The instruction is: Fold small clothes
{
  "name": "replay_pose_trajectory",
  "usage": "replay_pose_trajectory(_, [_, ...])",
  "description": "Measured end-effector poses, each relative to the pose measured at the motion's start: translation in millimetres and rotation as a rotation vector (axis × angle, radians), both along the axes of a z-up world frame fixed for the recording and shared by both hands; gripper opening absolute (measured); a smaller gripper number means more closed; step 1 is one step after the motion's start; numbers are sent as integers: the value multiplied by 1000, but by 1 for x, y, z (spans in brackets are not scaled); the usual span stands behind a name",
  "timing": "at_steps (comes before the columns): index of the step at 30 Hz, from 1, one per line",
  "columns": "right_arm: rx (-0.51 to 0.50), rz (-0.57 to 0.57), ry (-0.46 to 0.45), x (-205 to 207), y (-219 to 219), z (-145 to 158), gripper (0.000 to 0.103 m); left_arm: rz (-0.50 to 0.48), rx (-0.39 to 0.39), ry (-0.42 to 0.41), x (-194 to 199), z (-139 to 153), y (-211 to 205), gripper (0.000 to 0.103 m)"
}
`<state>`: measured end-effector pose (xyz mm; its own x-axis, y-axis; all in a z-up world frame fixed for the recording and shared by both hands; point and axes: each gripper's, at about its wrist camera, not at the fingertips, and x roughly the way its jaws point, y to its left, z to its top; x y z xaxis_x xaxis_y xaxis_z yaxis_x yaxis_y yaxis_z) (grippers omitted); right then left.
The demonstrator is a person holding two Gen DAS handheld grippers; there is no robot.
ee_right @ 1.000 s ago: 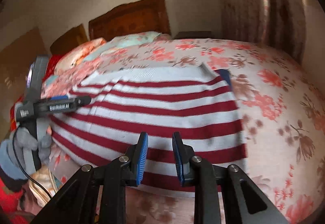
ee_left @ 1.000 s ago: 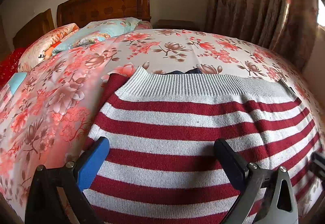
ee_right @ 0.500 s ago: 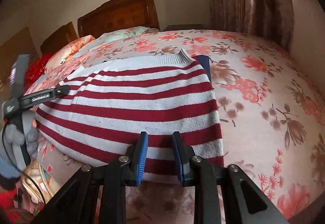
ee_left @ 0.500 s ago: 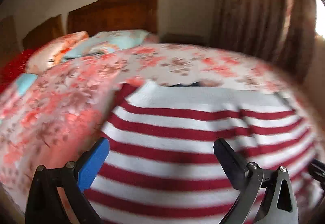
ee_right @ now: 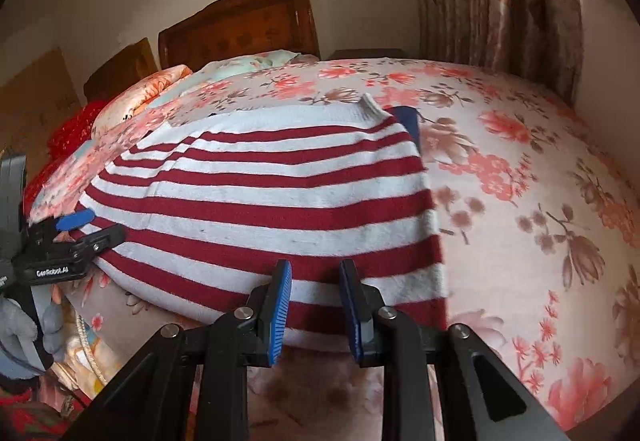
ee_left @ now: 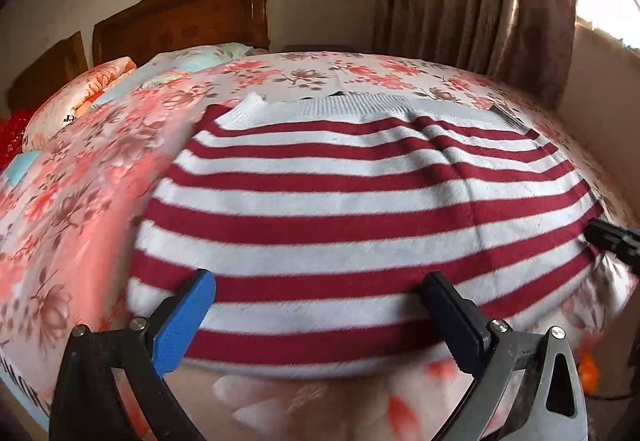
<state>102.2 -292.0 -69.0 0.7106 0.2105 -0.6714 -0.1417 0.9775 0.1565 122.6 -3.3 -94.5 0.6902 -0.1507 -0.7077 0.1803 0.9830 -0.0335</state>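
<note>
A red-and-white striped sweater point(ee_left: 360, 193) lies spread flat on the floral bedspread point(ee_left: 80, 177), its ribbed hem at the far side. My left gripper point(ee_left: 316, 277) stands wide open just above the sweater's near edge, with nothing between its fingers. In the right wrist view the left gripper point(ee_right: 86, 227) sits at the sweater's point(ee_right: 272, 193) near left corner, held by a gloved hand point(ee_right: 24, 325). My right gripper point(ee_right: 315, 265) hovers at the near right edge, jaws narrowly apart and gripping nothing. Its tip shows at the left wrist view's right edge point(ee_left: 608, 237).
A dark blue cloth point(ee_right: 408, 121) pokes out from under the sweater's far right corner. Pillows point(ee_left: 92, 89) and a wooden headboard point(ee_left: 180, 21) are at the bed's far left. Curtains point(ee_left: 472, 1) hang at the back right. The bed's near edge is just under the grippers.
My left gripper has drawn back toward the sweater's near edge, so bedspread now shows below its fingers. The right view swung early on, then settled. The sweater has stayed put.
</note>
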Motion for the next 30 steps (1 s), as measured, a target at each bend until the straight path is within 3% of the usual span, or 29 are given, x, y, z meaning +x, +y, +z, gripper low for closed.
replay_pose_trajectory(5, [136, -77, -15, -20, -34, 6, 25, -23, -11, -47, -7, -5, 8, 103])
replay_pose_trajectory(10, [279, -148, 26, -36, -67, 3, 25, -19, -18, -81, -12, -6, 11, 103])
replay_pose_trajectory(15, [297, -192, 38, -40, -71, 8, 25, -22, -16, -76, -13, -5, 11, 103])
replay_pose_trajectory(18, [327, -226, 41, -45, -82, 12, 31, -19, -16, -80, -13, -5, 11, 103])
replay_pose_trajectory(22, [399, -233, 107, -44, -90, -2, 56, -12, -15, -84, -14, -6, 10, 103])
replay_pose_trajectory(30, [431, -178, 75, -30, -66, -7, 62, -10, -15, -88, -14, -6, 10, 103])
